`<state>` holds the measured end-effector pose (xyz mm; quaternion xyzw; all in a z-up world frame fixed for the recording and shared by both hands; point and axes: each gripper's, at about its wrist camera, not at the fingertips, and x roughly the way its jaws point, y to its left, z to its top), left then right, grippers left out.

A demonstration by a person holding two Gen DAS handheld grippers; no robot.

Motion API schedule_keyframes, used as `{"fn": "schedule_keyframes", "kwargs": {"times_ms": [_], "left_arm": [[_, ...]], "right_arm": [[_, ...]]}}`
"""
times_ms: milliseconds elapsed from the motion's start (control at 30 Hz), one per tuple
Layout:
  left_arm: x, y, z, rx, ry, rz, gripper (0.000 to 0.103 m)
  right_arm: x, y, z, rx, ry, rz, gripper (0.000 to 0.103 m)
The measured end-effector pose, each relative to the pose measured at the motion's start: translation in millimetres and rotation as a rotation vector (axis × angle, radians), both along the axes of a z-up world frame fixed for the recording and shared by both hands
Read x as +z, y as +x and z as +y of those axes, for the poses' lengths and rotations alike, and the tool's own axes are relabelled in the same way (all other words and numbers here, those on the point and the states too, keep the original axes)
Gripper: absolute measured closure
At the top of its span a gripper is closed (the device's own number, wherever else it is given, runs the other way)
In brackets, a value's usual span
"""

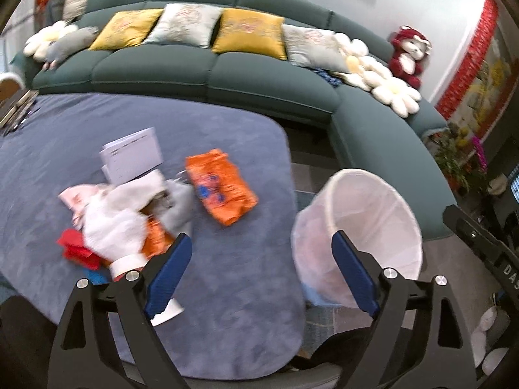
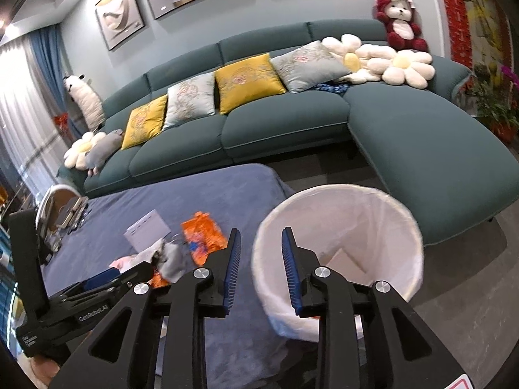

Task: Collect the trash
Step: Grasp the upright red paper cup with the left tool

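Both jaws stand apart and hold nothing: left gripper (image 1: 259,265) above the blue cloth (image 1: 227,308), right gripper (image 2: 261,256) beside the white bin (image 2: 402,227). Orange wrapper (image 1: 220,191) and crumpled trash pile (image 1: 120,214) lie on the cloth.

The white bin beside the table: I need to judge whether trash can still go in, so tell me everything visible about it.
The round white waste bin lined with a thin translucent white bag stands upright on the grey floor, just off the edge of the table covered in blue cloth. The bag folds over its rim. Its mouth is open; inside lies a flat white piece, apparently card, with plenty of space left. The right tool hangs open at its near rim.
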<state>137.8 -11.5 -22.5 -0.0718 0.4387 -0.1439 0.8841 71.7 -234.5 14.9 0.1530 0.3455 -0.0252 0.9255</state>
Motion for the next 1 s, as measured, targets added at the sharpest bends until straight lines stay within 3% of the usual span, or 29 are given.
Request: {"fn": "schedule_keyframes", "kwargs": {"times_ms": [500, 1000], "left_arm": [[-41, -12, 83, 0.168, 0.088, 0.083, 0.014], [-105, 1, 105, 0.238, 0.094, 0.272, 0.014]], "right_arm": [[-11, -1, 69, 0.095, 0.004, 0.043, 0.071], [-36, 15, 99, 0.16, 0.01, 0.117, 0.071]]}}
